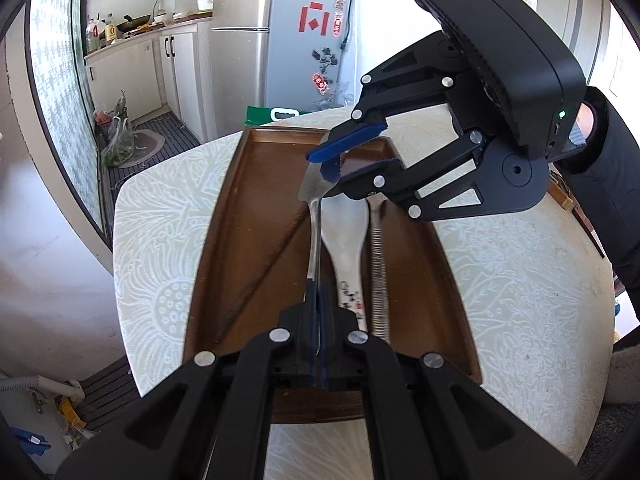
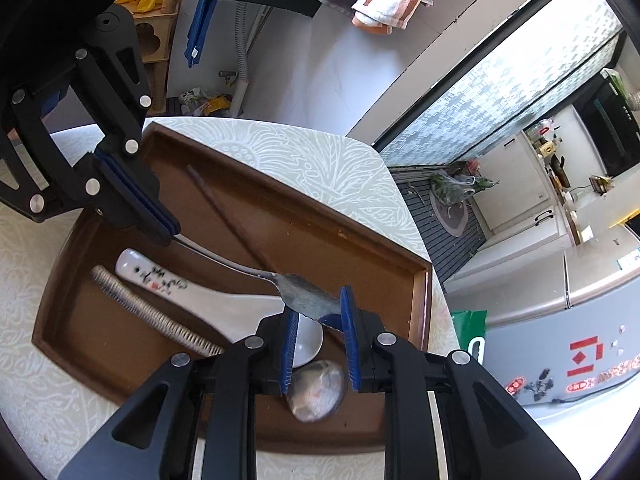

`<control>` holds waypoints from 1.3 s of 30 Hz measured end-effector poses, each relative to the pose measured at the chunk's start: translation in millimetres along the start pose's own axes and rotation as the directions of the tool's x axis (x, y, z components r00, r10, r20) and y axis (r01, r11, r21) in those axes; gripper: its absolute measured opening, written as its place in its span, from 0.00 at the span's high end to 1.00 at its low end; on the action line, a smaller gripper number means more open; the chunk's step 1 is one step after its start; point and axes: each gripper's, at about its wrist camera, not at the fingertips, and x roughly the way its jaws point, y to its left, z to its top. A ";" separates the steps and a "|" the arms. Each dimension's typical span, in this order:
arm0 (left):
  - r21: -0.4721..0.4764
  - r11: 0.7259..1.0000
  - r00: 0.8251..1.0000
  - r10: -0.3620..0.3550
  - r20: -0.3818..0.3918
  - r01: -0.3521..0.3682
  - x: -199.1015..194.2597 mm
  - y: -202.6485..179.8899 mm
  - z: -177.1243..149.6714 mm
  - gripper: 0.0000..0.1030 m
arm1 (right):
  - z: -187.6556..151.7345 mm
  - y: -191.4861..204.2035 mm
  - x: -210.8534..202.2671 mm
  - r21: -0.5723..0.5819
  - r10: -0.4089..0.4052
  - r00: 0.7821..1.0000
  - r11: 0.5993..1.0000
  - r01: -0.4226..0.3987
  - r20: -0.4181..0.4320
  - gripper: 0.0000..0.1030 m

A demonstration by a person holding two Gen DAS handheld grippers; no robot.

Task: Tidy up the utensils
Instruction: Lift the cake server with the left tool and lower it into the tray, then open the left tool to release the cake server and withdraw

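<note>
Brown tray (image 1: 224,240) holds two spoons; third spoon (image 2: 304,292) held.

Your left wrist view looks steeply down along its fingers, close above the brown rectangular wooden tray (image 1: 256,184), facing the silver refrigerator (image 1: 256,32). Your right wrist view looks down from the opposite end. Both share the tray (image 2: 248,208) and pale patterned tablecloth (image 1: 160,216).

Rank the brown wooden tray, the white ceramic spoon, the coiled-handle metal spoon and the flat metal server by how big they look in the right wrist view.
1. Brown wooden tray, by far.
2. White ceramic spoon.
3. Coiled-handle metal spoon and flat metal server: unranked; they look similar, both partly hidden by grippers, and the server hangs above the tray, nearer the camera.
</note>
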 end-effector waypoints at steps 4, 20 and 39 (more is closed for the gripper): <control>0.000 1.000 1.000 0.012 0.002 -0.012 1.2 9.3 -1.5 0.99 | 4.7 0.4 8.5 -0.004 -0.005 1.000 1.000 0.005 0.001 0.79; 0.003 0.998 0.998 0.056 0.014 -0.056 8.5 11.0 -2.5 0.49 | 2.2 -1.1 17.8 0.016 -0.024 1.000 1.000 0.025 -0.019 0.49; 0.069 0.993 0.984 0.087 0.156 -0.098 -27.3 -43.2 -1.0 0.33 | -23.5 -1.6 -50.9 0.114 -0.106 0.993 0.988 0.100 0.048 0.33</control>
